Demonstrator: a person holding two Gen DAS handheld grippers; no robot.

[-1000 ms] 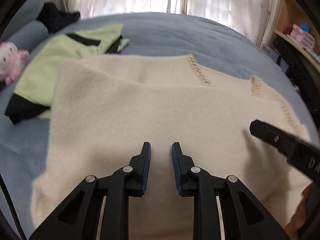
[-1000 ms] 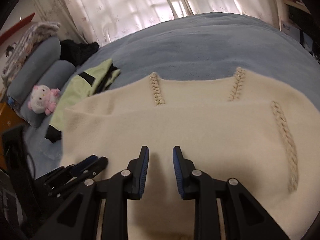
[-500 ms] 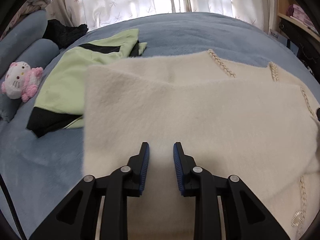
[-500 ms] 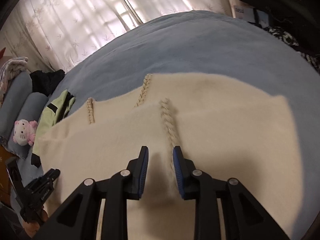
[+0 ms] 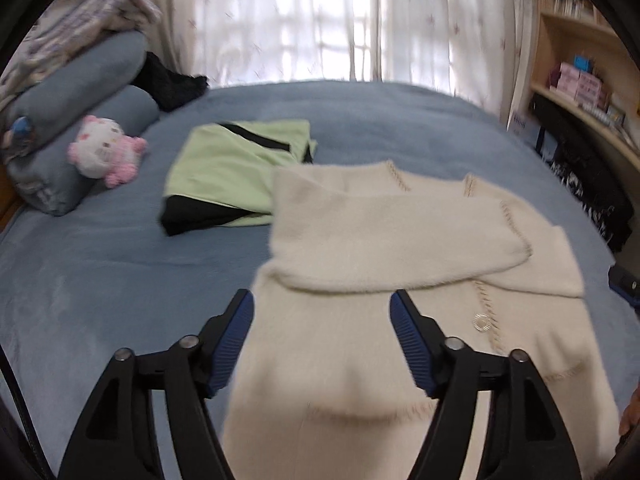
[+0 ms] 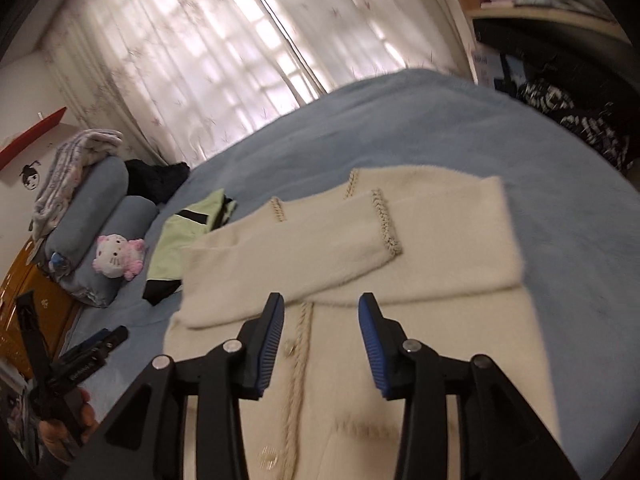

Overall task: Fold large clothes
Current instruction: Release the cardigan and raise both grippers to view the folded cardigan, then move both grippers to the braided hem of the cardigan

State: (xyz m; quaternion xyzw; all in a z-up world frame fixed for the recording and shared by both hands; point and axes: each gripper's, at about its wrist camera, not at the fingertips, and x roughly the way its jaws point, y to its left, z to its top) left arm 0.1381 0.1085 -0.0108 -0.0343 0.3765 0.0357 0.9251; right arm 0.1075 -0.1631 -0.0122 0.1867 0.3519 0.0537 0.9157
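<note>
Cream fuzzy knit cardigan with braided trim lies flat on the blue bed cover, its upper part and sleeves folded across the body; this is the garment to fold. In the left wrist view, the left gripper hangs above the cardigan's near left edge, and its jaws have just been opening: they stand wide, with nothing pinched between them, only cloth lying below. Left of the cardigan, touching its far corner, sits a folded lime-green garment with black bands; farther left a pink-and-white plush toy leans on grey-blue bolster pillows.

In the right wrist view, the right gripper hovers over the cardigan's button placket. Its jaws have also been opening, to a moderate gap, and hold nothing. To fold the lower half up well, I judge each gripper should drop to a bottom corner, pinch all layers, and lift evenly so the folded sleeves stay put.

Only this view shows the cardigan's right edge, the sleeve cuff with braid lying on top, and the other gripper low at the left beside the cardigan. The left view alone shows the shelf of boxes.
</note>
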